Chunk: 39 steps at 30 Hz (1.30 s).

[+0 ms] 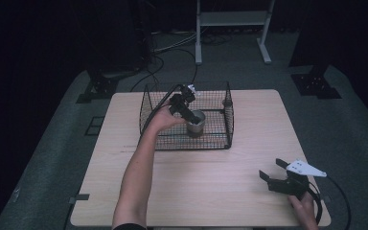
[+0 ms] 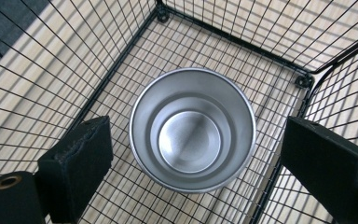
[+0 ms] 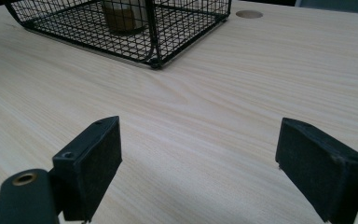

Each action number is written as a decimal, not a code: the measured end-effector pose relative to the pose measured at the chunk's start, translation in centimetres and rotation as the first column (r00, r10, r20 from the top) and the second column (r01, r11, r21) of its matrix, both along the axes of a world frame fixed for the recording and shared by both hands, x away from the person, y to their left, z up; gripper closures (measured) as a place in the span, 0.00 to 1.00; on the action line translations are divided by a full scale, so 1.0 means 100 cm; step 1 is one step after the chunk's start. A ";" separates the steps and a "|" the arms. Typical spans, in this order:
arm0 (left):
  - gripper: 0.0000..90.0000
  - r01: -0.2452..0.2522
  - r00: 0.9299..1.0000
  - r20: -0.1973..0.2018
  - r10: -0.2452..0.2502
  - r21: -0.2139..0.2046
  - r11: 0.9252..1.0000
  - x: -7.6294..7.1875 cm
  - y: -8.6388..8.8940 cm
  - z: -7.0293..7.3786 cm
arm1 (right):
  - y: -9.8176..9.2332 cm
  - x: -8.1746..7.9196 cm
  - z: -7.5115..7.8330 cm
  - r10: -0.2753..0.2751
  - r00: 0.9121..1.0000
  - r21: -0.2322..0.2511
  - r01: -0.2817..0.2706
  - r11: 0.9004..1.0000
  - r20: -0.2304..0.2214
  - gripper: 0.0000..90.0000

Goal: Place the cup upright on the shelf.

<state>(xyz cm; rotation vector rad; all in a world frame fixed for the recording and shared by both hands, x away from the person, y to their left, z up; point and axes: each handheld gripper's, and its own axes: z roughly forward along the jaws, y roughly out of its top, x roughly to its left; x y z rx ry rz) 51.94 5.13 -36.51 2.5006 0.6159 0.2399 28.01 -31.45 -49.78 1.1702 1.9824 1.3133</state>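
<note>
hovering over cup (image 2: pixel 192 130) with left gripper (image 1: pixel 186 106), jaws spread wide either side, not touching | cup sitting upright inside basket (image 1: pixel 230 115) | resting right gripper (image 1: pixel 280 175) on table (image 1: pixel 211 177), jaws gaping, empty | looking like either grab or release — can't tell which | cup still needing clamping if lifting out

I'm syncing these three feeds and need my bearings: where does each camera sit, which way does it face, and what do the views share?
High view: above the person's side, looking forward and down on the table; both forearms, left gripper, right gripper.
Left gripper view: inside the wire basket, looking down into the metal cup between open jaws.
Right gripper view: low over the table, facing the basket; open jaws.
All three share basket and cup.
</note>
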 end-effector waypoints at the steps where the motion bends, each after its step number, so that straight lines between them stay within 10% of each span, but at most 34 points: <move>1: 0.09 0.001 1.000 0.001 -0.001 -0.010 1.000 -0.001 0.001 0.003 | 0.000 0.000 0.000 -0.001 1.000 0.001 0.001 1.000 0.000 0.15; 39: 0.09 0.012 0.997 0.076 0.003 -0.192 0.981 -0.083 0.058 0.028 | 0.003 0.000 0.000 -0.018 1.000 -0.027 0.018 0.999 0.002 0.15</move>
